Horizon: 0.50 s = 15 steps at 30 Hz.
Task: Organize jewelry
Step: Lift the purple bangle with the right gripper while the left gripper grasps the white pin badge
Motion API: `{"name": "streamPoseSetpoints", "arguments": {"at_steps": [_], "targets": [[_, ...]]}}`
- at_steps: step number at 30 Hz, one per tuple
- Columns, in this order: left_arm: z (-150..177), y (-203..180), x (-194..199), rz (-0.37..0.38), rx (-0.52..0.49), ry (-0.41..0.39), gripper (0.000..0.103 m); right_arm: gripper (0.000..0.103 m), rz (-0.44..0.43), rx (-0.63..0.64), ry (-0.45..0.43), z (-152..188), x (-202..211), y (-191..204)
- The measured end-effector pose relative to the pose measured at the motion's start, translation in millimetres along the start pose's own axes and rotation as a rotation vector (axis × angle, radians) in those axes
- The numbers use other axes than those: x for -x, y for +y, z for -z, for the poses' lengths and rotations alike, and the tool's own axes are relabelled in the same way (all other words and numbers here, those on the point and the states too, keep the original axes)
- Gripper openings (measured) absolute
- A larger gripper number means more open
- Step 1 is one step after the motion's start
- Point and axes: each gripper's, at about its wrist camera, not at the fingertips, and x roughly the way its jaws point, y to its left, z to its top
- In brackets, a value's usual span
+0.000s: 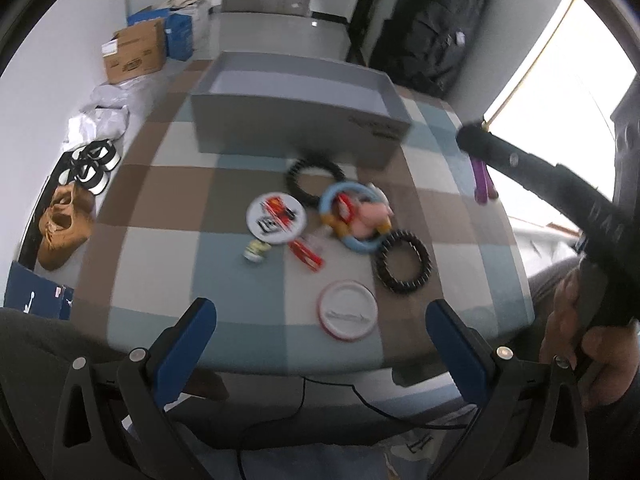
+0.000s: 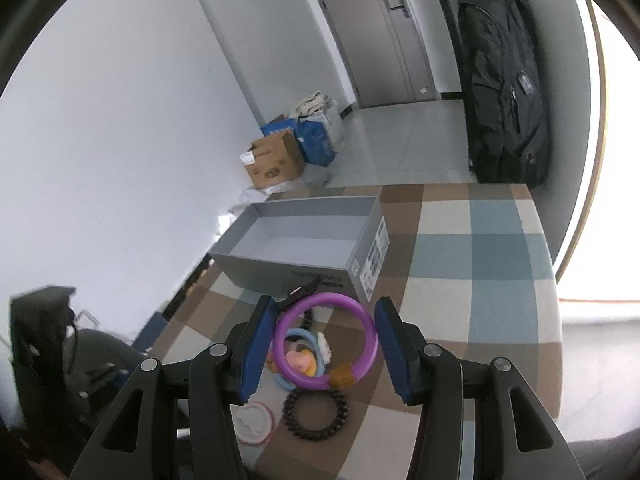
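Note:
My right gripper (image 2: 326,340) is shut on a purple ring bracelet (image 2: 326,340) with an orange bead, held above the table in front of the grey open box (image 2: 304,232). In the left wrist view the same purple bracelet (image 1: 482,182) hangs from the right gripper beside the box (image 1: 300,120). My left gripper (image 1: 320,336) is open and empty above the table's near edge. On the checked cloth lie two black spiky rings (image 1: 314,178) (image 1: 402,266), a light blue ring with a pink charm (image 1: 356,216), a printed round badge (image 1: 276,214) and a white round lid (image 1: 347,310).
The table has a checked cloth (image 1: 168,200). A small yellow-green item (image 1: 256,252) and a red strip (image 1: 306,256) lie near the badge. Shoes (image 1: 64,224), cardboard boxes (image 1: 136,50) and bags stand on the floor at left. A black backpack (image 2: 504,92) hangs behind the table.

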Motion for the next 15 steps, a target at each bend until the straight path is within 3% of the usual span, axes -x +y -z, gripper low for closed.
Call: {"name": "streamPoseSetpoints", "arguments": {"at_steps": [5,8,15], "targets": [[4,-9,-10,-0.015,-0.03,0.029,0.101,0.05,-0.026,-0.032,0.002,3,8,-6],[8,-17,-15,-0.024,-0.05,0.054,0.088,0.05,-0.027,-0.043,0.0,4,12,-9],[11,-23,-19,-0.08,-0.077,0.06,0.086,0.05,-0.033,-0.059,-0.018,3,19,-13]]}}
